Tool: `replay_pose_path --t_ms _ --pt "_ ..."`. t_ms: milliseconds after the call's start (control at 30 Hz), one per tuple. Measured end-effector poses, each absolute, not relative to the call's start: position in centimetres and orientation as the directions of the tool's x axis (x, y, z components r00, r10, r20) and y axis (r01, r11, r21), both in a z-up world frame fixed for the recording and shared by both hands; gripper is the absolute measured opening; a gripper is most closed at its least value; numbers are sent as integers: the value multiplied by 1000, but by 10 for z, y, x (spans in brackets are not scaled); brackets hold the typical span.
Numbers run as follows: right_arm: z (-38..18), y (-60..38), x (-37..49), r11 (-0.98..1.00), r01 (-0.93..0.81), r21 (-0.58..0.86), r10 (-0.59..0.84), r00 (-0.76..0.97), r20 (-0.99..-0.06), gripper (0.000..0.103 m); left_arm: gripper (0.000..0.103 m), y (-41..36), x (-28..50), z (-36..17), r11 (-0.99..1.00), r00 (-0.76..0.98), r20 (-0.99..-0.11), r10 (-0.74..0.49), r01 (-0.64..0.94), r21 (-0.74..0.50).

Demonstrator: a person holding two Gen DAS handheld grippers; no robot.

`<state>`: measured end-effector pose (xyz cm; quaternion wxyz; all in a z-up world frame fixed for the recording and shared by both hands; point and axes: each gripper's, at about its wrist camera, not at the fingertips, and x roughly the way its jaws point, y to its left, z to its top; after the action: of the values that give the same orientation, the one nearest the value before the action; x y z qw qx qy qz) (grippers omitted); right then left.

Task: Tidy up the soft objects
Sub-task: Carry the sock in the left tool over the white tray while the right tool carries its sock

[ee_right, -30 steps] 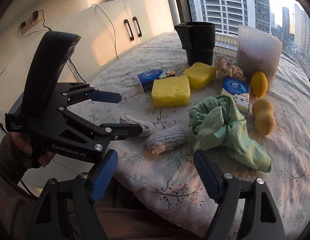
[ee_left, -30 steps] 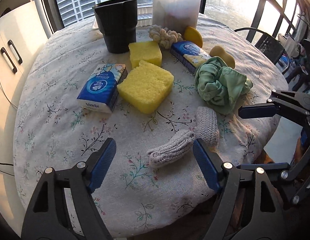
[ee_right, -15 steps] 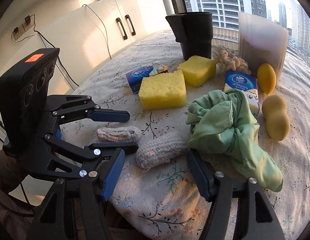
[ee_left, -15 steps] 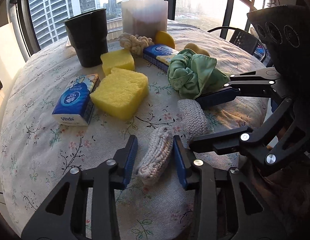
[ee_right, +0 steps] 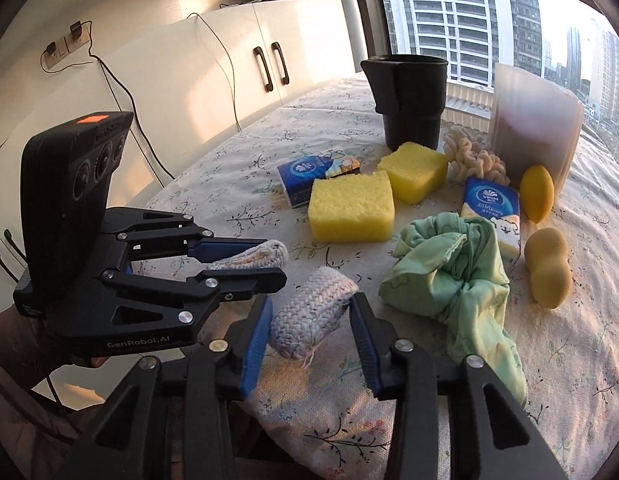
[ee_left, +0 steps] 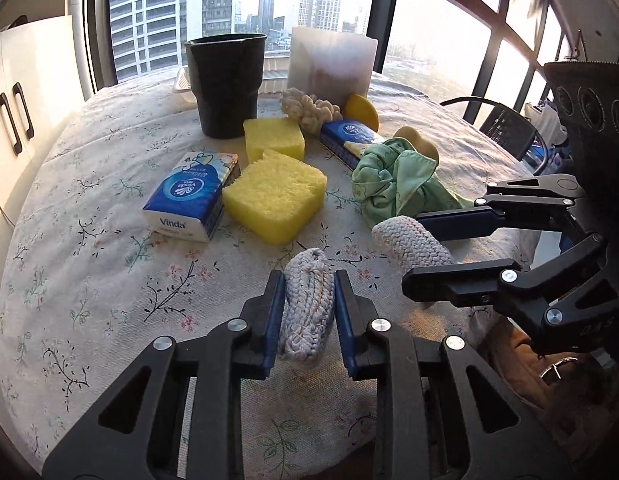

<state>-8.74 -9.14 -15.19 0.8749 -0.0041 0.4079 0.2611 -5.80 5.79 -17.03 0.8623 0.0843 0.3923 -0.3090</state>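
We see bare tablecloth [ee_left: 89, 280] left; ahead, large sponge [ee_left: 275, 196] and green cloth [ee_left: 393, 180] block, seemingly touching nothing.

The green cloth [ee_left: 397, 178] hides most of the peanut-shaped yellow sponge [ee_left: 415, 140].

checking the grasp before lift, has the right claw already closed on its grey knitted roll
No, the right claw sits open around the grey knitted roll, with a clear gap beside its right finger.

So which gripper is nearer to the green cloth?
Right. The right gripper straddles a knitted roll right beside the green cloth; the left gripper clamps the other roll, farther away.
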Motion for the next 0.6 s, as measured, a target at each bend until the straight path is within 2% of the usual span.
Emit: replay_pose_path --t_ms 333,600 --pt "-119 -145 -83 942 -310 132 313 660 -683 43 23 78 -38 -150 879 610 -699 -373 473 -56" --pt "-122 -197 -54 984 -143 105 176 696 -696 43 23 96 -3 -137 925 666 -679 -308 377 -49"
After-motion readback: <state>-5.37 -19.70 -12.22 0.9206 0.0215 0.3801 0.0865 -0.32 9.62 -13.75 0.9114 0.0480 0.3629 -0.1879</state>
